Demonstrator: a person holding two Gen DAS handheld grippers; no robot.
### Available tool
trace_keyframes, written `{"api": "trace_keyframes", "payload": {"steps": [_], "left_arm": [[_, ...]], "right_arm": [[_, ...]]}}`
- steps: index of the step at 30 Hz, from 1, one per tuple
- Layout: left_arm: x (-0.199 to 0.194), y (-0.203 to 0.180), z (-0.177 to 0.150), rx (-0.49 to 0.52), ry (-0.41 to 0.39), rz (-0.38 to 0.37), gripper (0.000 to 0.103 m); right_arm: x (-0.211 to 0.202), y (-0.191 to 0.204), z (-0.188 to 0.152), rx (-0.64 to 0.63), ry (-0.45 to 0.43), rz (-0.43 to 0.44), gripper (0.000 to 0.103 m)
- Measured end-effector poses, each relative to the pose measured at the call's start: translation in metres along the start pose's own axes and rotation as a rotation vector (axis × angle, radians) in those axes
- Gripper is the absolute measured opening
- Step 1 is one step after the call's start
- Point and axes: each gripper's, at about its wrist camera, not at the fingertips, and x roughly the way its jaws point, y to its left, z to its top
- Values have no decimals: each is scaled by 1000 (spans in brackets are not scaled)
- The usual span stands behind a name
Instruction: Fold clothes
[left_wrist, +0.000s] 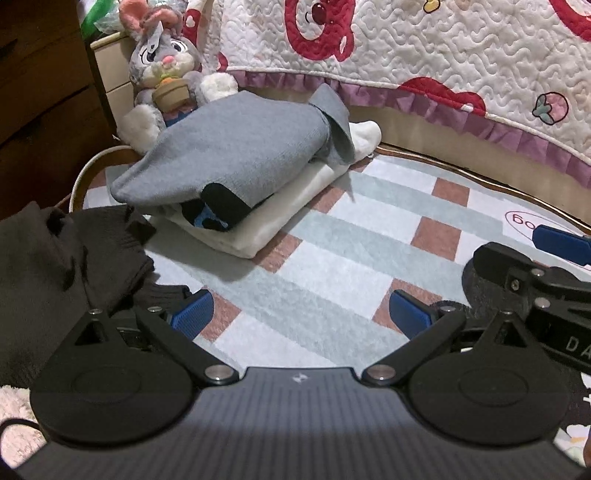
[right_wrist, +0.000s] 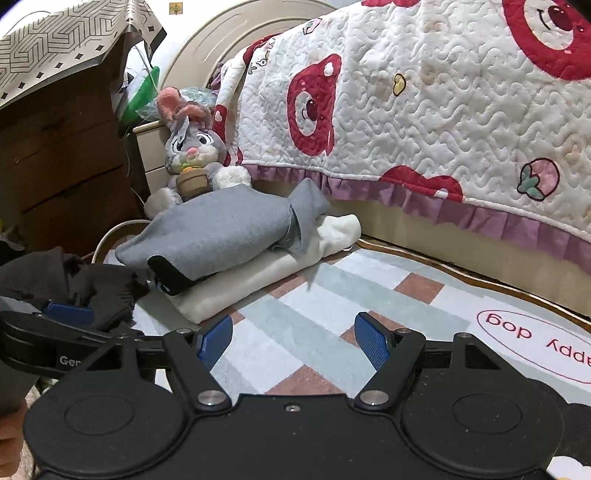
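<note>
Left wrist view. Your left gripper (left_wrist: 301, 312) has its fingers spread, with nothing between them but the rug (left_wrist: 332, 236). A dark garment (left_wrist: 62, 258) lies crumpled at 9 o'clock, one edge just beside the left blue pad; it is unfolded. At 11 o'clock sits a stack (left_wrist: 236, 177): a grey top (left_wrist: 240, 147) folded over a dark item with a blue patch, on a cream piece (left_wrist: 258, 229) at the bottom. A grey flap stands up at the far end of the stack, so that fold looks loose. A plush rabbit (left_wrist: 159, 70) sits behind the stack at 11 o'clock, and the quilt (left_wrist: 443, 55) hangs along the top. Your right gripper (left_wrist: 546, 258) enters at 3 o'clock.

Right wrist view. Your right gripper (right_wrist: 293, 341) also has its fingers spread and holds nothing. The stack (right_wrist: 229, 243) lies at 11 o'clock, well apart from the fingers. The dark garment (right_wrist: 74, 280) is at 9 o'clock, touching your left gripper (right_wrist: 66, 314), which reaches in from that side. The rug (right_wrist: 332, 295) ahead is bare of clothing.

Judgement: three pieces appear folded and stacked; the dark garment remains, and neither gripper has hold of it yet.
</note>
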Motion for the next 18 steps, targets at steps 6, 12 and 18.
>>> {"api": "trace_keyframes", "payload": {"steps": [6,12,18], "left_arm": [[0,6,2,-20,6,-6,103],[0,8,2,-20,10,4,103],[2,7,2,-3,26,0,103]], "right_arm": [[0,0,-3,30,7,-2,77],[0,6,-4,15,13,6,77],[1,6,-3,13,19,11,78]]}}
